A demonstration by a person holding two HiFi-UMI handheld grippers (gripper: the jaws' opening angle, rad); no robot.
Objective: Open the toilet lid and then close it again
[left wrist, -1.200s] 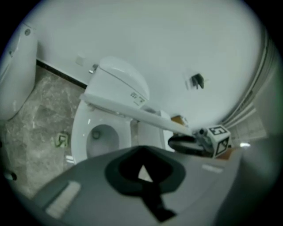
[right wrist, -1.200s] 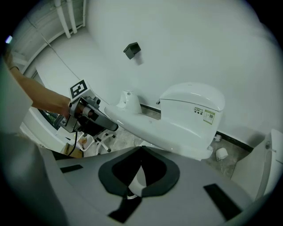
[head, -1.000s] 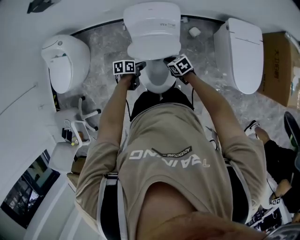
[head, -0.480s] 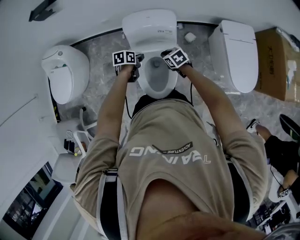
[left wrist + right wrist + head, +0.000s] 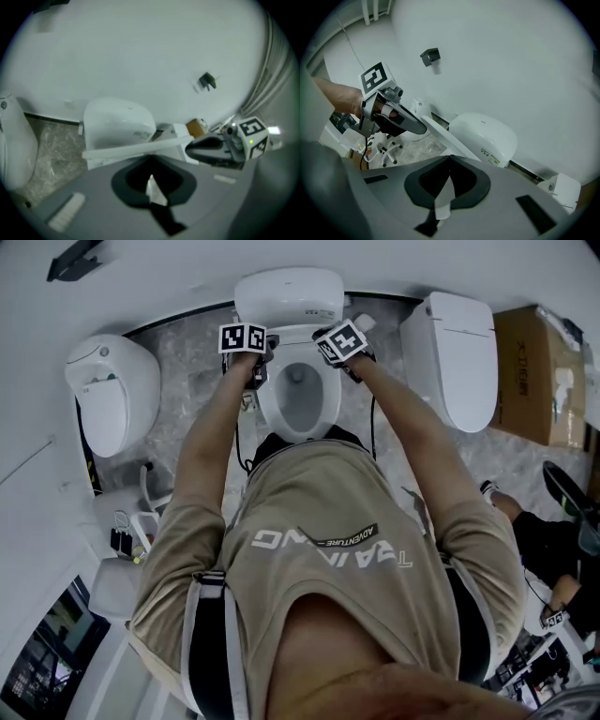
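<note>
Two grippers share the lid [image 5: 136,150]. The left gripper [image 5: 151,161] is clenched on one side edge, with a sliver of white showing between its pads. The right gripper [image 5: 450,158] is clamped the same way on the opposite edge. The lid is raised off the bowl [image 5: 267,409] and stands behind it, close to the tank [image 5: 289,292], so the opening step looks nearly finished.

To finish it well, both hands should travel together so the lid swings on its hinge without twisting. The last stretch wants a slow pace, so the lid meets the tank softly. These are shallow pinches on smooth plastic, and pulling outward could slip them off; following the arc is safer. For closing, the same paired hold should lower the lid all the way rather than let it drop.

The bowl lies uncovered, white inside with a darker patch at the bottom; whether that is water I cannot tell. Left of the bowl stands a second toilet [image 5: 103,390] and right of it a third toilet [image 5: 455,352], both with lids down. Further right of the bowl, a box [image 5: 534,362] carries something pale on top, and its contents are hidden.
</note>
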